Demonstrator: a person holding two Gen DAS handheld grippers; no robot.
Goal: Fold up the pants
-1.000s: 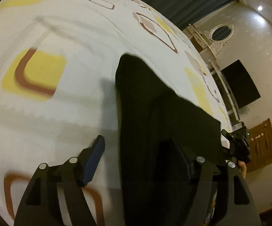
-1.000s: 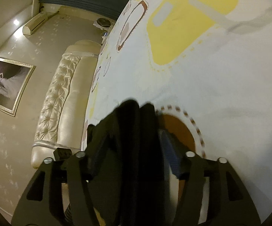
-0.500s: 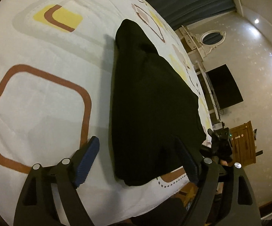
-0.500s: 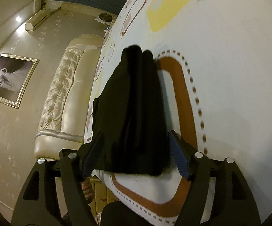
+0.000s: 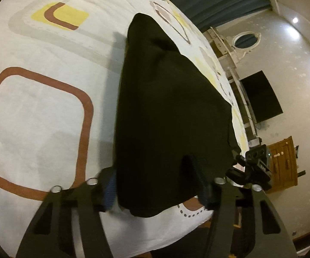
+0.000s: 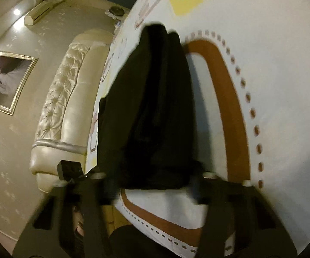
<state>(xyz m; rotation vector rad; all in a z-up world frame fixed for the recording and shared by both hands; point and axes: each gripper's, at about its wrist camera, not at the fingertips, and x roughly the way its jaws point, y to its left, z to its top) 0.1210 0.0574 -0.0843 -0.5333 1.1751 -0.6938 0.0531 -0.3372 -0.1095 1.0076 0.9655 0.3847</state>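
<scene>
Folded black pants (image 5: pixel 167 116) on patterned bedsheet (image 5: pixel 36 111) (both hand-held grippers spread)

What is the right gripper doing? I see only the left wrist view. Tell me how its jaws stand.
Observer: The right gripper is open, with a finger on each side of the near end of the pants.
Operator: Report what lies beside the pants there.
Observer: A long brown band with a dotted border is printed on the bed cover, next to the pants.
Operator: Say what stands past the bed on the other side.
Observer: A cream tufted headboard stands against the wall.
</scene>
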